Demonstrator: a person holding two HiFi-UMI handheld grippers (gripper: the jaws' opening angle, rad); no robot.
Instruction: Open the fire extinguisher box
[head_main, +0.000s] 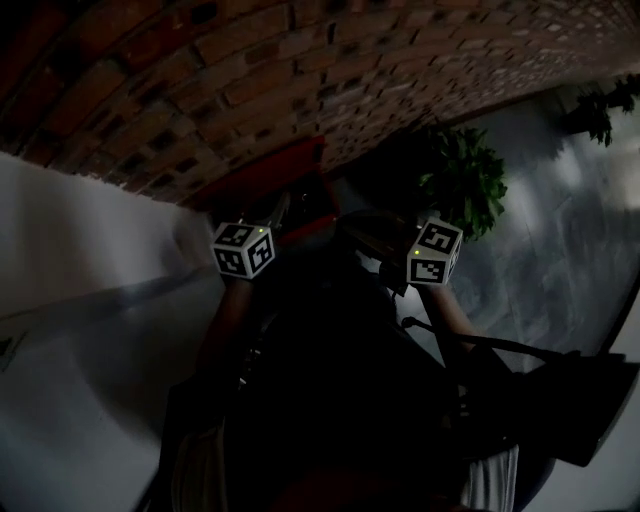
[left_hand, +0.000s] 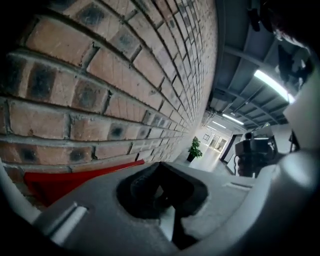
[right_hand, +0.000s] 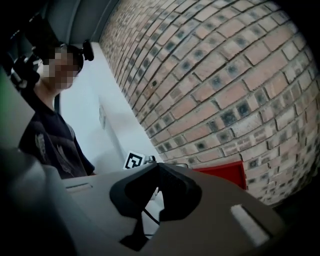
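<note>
Red fire extinguisher box (head_main: 268, 172) low against the brick wall (head_main: 200, 80), straight ahead of both grippers. Only a red strip of it (left_hand: 75, 177) at lower left in the left gripper view, a red corner (right_hand: 222, 172) right of the jaws in the right gripper view. Door state not readable in the dim head view.

Left gripper (head_main: 281, 212) up close to the box, contact not clear. Tips pressed together (left_hand: 159, 165), nothing between them. Right gripper (head_main: 365, 228) just beside it on the right, near the box. Tips likewise together and empty (right_hand: 157, 167).

Left gripper's marker cube (right_hand: 134, 161) just beyond the right jaws, against a white wall (right_hand: 95, 125). Person in a dark shirt (right_hand: 50, 140) at left there.

Potted plant (head_main: 465, 180) farther along the wall on a glossy grey floor (head_main: 560, 250), small down the corridor (left_hand: 195, 149). Ceiling strip light (left_hand: 272, 85) on overhead.
</note>
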